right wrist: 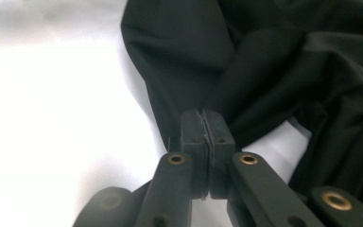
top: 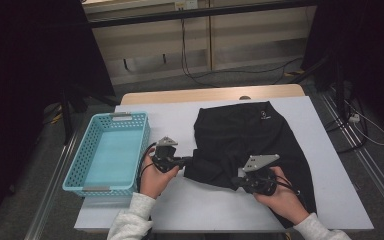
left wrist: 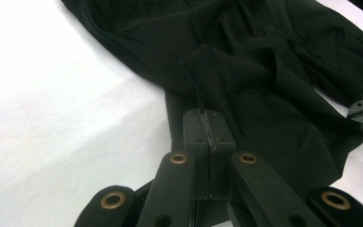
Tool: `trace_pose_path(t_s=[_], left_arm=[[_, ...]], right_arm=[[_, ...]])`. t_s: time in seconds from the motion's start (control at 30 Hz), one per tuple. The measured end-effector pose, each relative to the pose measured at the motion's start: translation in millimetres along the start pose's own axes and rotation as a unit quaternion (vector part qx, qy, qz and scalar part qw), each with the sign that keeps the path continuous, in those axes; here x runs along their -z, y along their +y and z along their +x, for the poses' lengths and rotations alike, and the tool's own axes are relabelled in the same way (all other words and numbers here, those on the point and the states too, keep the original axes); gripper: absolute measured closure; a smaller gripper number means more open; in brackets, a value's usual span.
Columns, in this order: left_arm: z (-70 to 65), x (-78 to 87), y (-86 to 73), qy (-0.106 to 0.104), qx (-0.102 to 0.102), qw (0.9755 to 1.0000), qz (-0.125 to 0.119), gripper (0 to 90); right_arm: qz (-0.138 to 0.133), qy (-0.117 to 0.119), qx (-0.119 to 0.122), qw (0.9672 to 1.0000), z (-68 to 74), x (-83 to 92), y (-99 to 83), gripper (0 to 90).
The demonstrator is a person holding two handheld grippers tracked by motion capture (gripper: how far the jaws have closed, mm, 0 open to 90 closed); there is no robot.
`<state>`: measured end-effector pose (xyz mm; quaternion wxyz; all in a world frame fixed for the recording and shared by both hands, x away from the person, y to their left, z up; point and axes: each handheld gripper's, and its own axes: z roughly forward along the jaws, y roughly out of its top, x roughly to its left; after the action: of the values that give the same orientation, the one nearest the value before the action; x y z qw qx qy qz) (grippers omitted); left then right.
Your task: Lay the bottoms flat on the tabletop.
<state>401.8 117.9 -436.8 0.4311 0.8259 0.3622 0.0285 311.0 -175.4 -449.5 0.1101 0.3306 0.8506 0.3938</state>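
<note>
Both grippers pinching garment edge, lower centre of high view.
Table [top: 325, 165] w/ black garment [top: 250, 135] centre-right, basket [top: 82, 170] at left. Left gripper [top: 186, 161] and right gripper [top: 236, 181] each clamped on cloth at near hem. Step: grasp done, prob. a fold; next needs both lifting together, fabric kept taut.

High view: dim room, far corners near black, counter [top: 325, 165] evenly lit from above, soft shadows. Gripper views: counter overexposed to white glare beside black garment [left wrist: 264, 71]; garment folds low in contrast; near linkage slightly soft, mild edge blur.
</note>
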Motion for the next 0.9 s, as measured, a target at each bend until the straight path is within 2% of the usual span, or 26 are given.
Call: trace_pose_path(t_s=[0.07, 0.17, 0.23, 0.27, 0.37, 0.47, 0.53, 0.57, 0.67, 0.7, 0.77, 0.9], left_arm=[[-1.5, -0.9, 0.0, 0.002, -0.003, 1.0000, 0.003, 90.0], [-2.0, -2.1, -0.1, 0.002, 0.000, 1.0000, 0.003, 90.0], [-1.9, -3.3, -0.3, 0.000, 0.001, 1.0000, 0.006, 90.0], [-1.6, -4.1, -0.6, 0.001, 0.000, 1.0000, 0.008, 90.0], [-0.8, -4.2, -1.1, 0.006, 0.003, 0.9999, 0.009, 90.0], [2.4, -3.1, -1.7, 0.009, 0.009, 0.9999, 0.007, 90.0], [4.9, -1.8, -2.1, 0.011, 0.015, 0.9998, 0.005, 90.0], [5.7, -1.2, -2.1, 0.015, 0.015, 0.9997, 0.008, 90.0], [7.3, -0.3, -2.6, 0.015, 0.023, 0.9996, 0.007, 90.0], [7.9, 0.1, -2.8, 0.016, 0.027, 0.9995, 0.008, 90.0], [9.7, 1.7, -2.9, 0.020, 0.031, 0.9993, 0.005, 90.0], [14.5, 3.3, -4.6, 0.024, 0.046, 0.9986, -0.001, 90.0]], right_arm=[[-0.002, -0.014, -0.010, 0.9999, -1.6, 0.9, 0.4, 81.3], [-0.027, -0.033, -0.007, 0.9990, -2.5, 0.9, 8.0, 72.8], [-0.039, -0.041, -0.003, 0.9984, -3.1, -2.6, 15.2, 72.1], [-0.044, -0.046, -0.003, 0.9980, -3.1, -5.4, 19.0, 68.7], [-0.035, -0.062, 0.008, 0.9974, -1.9, -17.2, 25.9, 65.3], [0.000, -0.082, 0.002, 0.9966, -3.0, -31.1, 22.5, 60.9], [0.014, -0.084, -0.002, 0.9964, -6.4, -36.9, 17.1, 63.8], [0.008, -0.089, -0.003, 0.9960, -7.4, -37.1, 15.1, 66.5], [0.009, -0.086, -0.008, 0.9962, -12.3, -32.9, 13.6, 85.4], [0.008, -0.078, -0.015, 0.9968, -13.8, -31.4, 12.7, 89.0], [0.005, -0.068, -0.024, 0.9974, -16.0, -25.5, 11.5, 90.0], [0.001, -0.073, -0.032, 0.9968, -20.3, -7.8, 7.1, 90.0]])
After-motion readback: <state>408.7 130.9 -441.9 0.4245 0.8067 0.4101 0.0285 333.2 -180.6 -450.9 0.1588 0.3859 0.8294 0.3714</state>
